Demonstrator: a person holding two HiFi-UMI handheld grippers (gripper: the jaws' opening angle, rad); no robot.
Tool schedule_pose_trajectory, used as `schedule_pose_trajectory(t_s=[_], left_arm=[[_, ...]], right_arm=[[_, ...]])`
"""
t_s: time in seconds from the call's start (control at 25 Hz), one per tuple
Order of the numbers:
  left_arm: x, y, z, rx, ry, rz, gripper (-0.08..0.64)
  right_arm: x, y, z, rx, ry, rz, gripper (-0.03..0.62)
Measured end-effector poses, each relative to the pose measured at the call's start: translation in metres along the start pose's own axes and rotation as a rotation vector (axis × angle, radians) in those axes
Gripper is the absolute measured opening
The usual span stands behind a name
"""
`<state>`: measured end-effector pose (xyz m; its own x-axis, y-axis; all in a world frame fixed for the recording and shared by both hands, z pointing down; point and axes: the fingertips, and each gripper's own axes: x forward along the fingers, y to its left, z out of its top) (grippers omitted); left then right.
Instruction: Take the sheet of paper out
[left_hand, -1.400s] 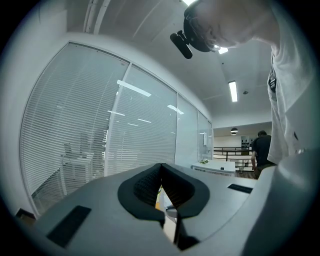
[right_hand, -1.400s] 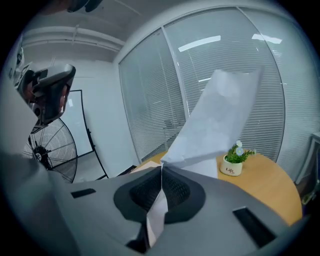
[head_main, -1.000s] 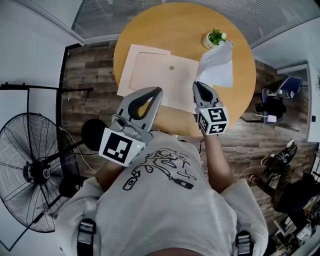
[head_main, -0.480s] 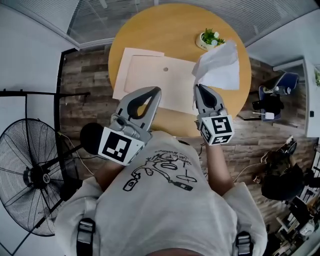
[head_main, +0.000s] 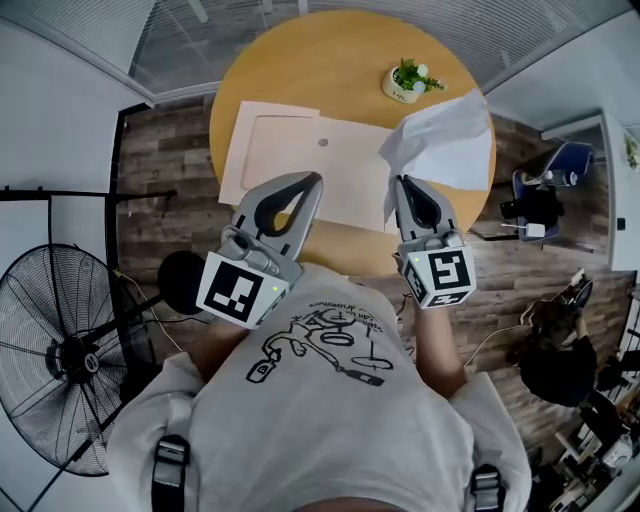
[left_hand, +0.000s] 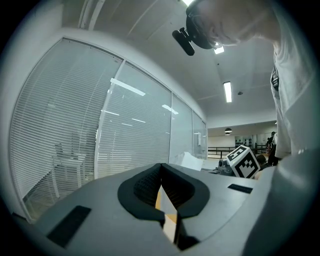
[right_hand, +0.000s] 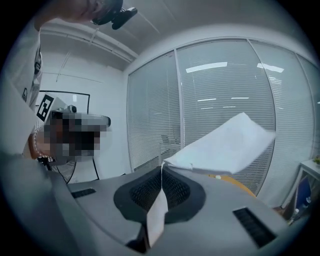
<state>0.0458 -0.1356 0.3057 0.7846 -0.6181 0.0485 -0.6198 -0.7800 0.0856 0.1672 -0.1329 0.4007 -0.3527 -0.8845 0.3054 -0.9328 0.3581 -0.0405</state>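
Round wooden table (head_main: 340, 45); right tool (head_main: 403, 184) pinches a curling white sheet (head_main: 447, 138).

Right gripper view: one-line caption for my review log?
Right gripper clamps a white sheet of paper, which fans out ahead against blind-covered glass walls.

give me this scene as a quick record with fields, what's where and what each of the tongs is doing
surface: round wooden table
container: beige envelope, lying flat on the table, button clasp facing up
paper: white sheet of paper, raised above the table, one edge pinched
right: right tongs, shut on the sheet of paper
left: left tongs, shut, nothing seen between them, over the envelope's near part in the head view
extra: small potted plant at the table's far edge
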Motion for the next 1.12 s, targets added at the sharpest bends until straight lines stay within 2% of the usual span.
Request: schedule_pose_trajectory(t_s=[0.32,0.72,0.84,1.12], left_arm=[[0.008,-0.006,-0.002,-0.005,0.012,-0.016,0.021],[0.015,-0.013,-0.001,-0.004,0.007,-0.032,0.02],[0.017,-0.014,0.0,-0.006,0.003,-0.032,0.021],[0.021,-0.021,0.0,-0.005,0.017,-0.049,0.021]], right_arm=[[-0.021,0.002,0.028,-0.034,-0.044,-0.001,0.009],[-0.047,0.001,0.044,-0.074,-0.055,-0.016,0.009],[-0.054,0.002,0.058,-0.051,-0.104,-0.027,0.009],[-0.072,0.001,0.056,-0.086,-0.071,-0.019,0.009]])
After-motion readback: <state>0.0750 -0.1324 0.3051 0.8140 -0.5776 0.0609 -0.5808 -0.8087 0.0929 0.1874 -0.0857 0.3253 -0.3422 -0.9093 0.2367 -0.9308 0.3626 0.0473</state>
